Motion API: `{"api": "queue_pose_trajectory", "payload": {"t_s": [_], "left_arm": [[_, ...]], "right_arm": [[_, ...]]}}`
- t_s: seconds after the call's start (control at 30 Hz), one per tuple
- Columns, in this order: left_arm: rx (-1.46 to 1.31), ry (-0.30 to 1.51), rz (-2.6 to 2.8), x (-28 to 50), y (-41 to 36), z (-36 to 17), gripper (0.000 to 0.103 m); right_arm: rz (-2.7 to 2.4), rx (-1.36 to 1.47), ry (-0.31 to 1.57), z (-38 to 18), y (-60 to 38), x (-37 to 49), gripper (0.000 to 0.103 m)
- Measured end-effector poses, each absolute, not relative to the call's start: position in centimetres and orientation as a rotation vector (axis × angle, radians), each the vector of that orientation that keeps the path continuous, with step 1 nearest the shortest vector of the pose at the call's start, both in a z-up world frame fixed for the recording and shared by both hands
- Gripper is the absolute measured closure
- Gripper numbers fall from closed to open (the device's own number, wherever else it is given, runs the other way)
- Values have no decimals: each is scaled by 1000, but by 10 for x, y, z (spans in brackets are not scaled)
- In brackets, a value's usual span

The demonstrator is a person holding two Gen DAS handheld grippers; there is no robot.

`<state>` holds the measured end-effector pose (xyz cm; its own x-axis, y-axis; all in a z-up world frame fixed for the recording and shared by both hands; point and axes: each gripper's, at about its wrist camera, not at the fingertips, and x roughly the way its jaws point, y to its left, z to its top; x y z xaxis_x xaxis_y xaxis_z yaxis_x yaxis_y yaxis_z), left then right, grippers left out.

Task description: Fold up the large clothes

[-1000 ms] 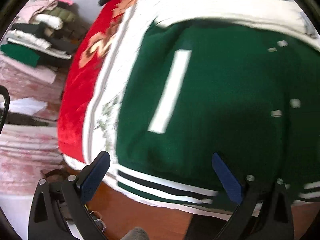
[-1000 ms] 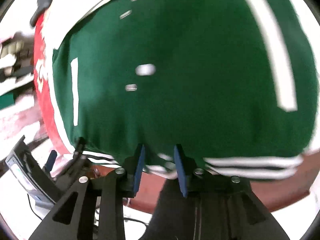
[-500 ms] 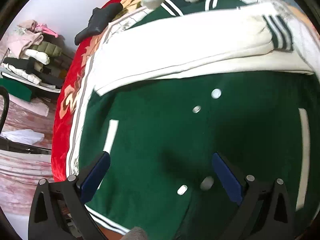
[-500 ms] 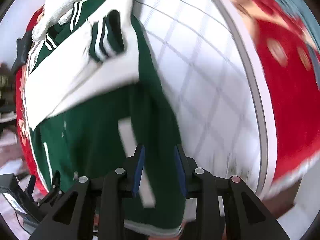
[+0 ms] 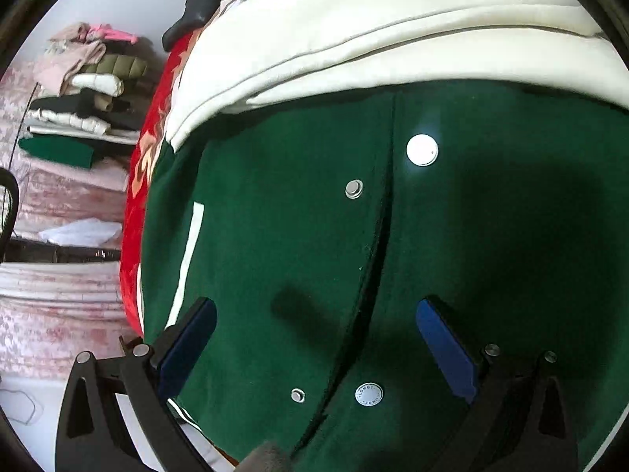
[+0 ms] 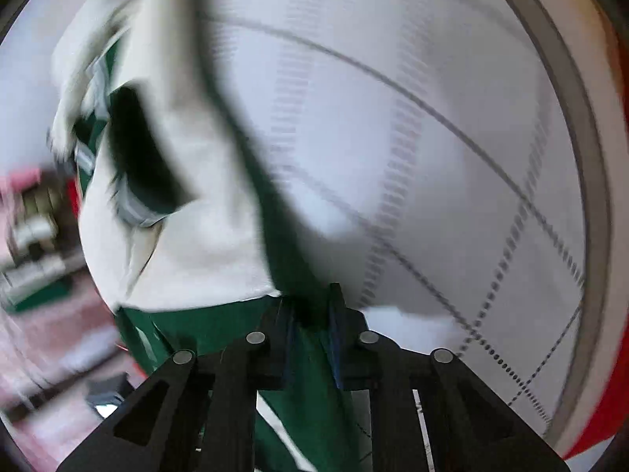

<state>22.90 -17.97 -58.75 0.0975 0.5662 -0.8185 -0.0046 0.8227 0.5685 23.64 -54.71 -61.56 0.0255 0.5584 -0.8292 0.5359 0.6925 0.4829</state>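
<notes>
A dark green varsity-style jacket with cream-white sleeves (image 5: 491,236) lies spread on a bed, its front facing up and filling most of the left wrist view. One cream sleeve (image 5: 373,35) is folded across the chest, above the green body. The front opening runs down the middle, lined with round silver snap buttons (image 5: 422,150); the lowest snap cap (image 5: 368,394) carries tiny stamped lettering around its rim, too small to read with certainty. A white pocket stripe (image 5: 188,259) runs along the left side of the green panel. The left gripper (image 5: 314,338) hovers just above the jacket front with its blue-padded fingers spread wide apart and nothing between them. In the blurred right wrist view, the right gripper (image 6: 312,338) has just been closing, and its fingers are now pinched tight on a fold of the green fabric at the jacket's edge (image 6: 310,358), with the cream sleeve and its dark striped cuff (image 6: 145,165) lying beyond. Under the jacket is a white quilted bedcover with a grey dashed grid pattern (image 6: 452,137), bordered by a grey band, over a red plush blanket with a floral print (image 5: 137,196). A black garment (image 5: 200,4) lies at the bed's far end. Beyond the bed, a stack of folded clothes (image 5: 86,94) in pink, olive, white, black and green rests on a pink patterned surface.
</notes>
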Motion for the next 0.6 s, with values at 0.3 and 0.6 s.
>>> {"api": "queue_pose_trajectory", "payload": {"t_s": [0.3, 0.6], "left_arm": [[468, 1389, 477, 227, -182, -591, 0], [291, 1352, 465, 224, -165, -585, 0]], "right_arm": [[134, 408, 1645, -579, -529, 253, 89], [-22, 436, 1648, -574, -567, 246, 89]]}}
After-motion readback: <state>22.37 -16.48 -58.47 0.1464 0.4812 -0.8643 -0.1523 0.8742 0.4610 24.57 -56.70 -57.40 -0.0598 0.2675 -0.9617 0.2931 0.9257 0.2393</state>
